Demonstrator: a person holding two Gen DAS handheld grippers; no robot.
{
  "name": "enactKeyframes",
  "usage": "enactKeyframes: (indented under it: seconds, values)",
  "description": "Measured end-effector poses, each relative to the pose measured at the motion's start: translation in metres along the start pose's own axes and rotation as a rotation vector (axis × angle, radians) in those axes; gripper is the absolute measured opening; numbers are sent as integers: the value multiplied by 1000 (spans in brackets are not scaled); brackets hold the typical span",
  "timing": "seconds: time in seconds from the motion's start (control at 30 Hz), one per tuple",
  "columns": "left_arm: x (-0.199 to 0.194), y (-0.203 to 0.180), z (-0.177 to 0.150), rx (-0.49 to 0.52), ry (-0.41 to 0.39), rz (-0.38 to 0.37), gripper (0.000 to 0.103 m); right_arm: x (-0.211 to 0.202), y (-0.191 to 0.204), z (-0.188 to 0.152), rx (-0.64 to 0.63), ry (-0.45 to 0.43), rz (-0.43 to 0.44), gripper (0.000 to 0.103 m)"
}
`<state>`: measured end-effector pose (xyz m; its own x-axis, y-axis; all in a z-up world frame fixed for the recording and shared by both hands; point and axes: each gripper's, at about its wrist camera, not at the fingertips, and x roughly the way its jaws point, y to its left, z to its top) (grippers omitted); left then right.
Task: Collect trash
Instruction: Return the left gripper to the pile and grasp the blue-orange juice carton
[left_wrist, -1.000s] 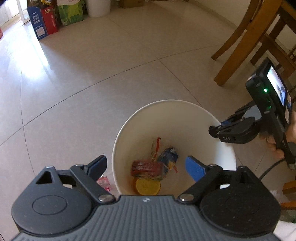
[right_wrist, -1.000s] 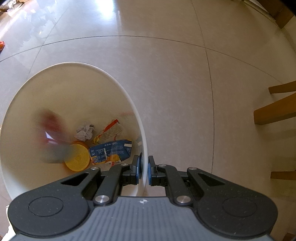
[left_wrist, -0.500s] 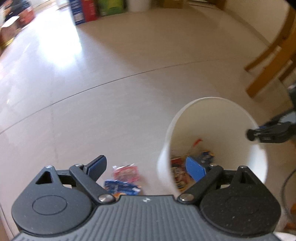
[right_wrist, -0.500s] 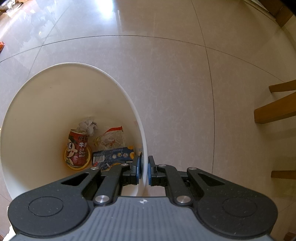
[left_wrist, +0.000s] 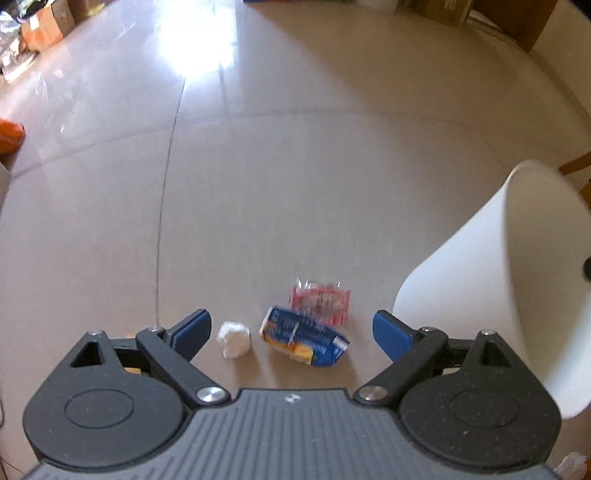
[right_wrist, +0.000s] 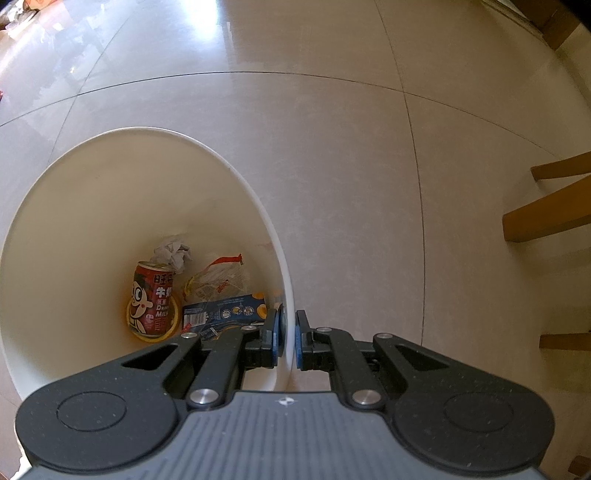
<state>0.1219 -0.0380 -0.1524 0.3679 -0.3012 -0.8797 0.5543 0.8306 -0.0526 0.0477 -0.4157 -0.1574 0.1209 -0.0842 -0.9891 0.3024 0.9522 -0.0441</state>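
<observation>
Left wrist view: blue carton (left_wrist: 304, 341), paper wad (left_wrist: 234, 339) and red wrapper (left_wrist: 320, 301) lie on the floor beside your white bin (left_wrist: 454, 295) — your left gripper (left_wrist: 291, 328) gapes wide, empty. Your right gripper (right_wrist: 289, 338) pinches the bin's rim.

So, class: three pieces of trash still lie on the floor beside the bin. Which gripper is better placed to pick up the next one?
Left. The left gripper is open, with the blue carton lying between its fingers. The right gripper is clamped on the bin's rim.
</observation>
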Motion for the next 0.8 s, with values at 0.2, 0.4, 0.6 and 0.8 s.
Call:
enactKeyframes:
  seconds: [0.2, 0.4, 0.6, 0.8]
  values:
    - [60, 10, -25, -173, 114, 2, 94, 1, 4, -2, -24, -4, -14, 11]
    - [103, 22, -41, -466, 153, -12, 94, 2, 4, -3, -16, -8, -13, 11]
    - [144, 18, -41, -633, 174, 24, 94, 1, 3, -3, -31, -11, -7, 11]
    - [173, 22, -48, -807, 186, 38, 86, 0, 3, -4, -39, -15, -7, 11]
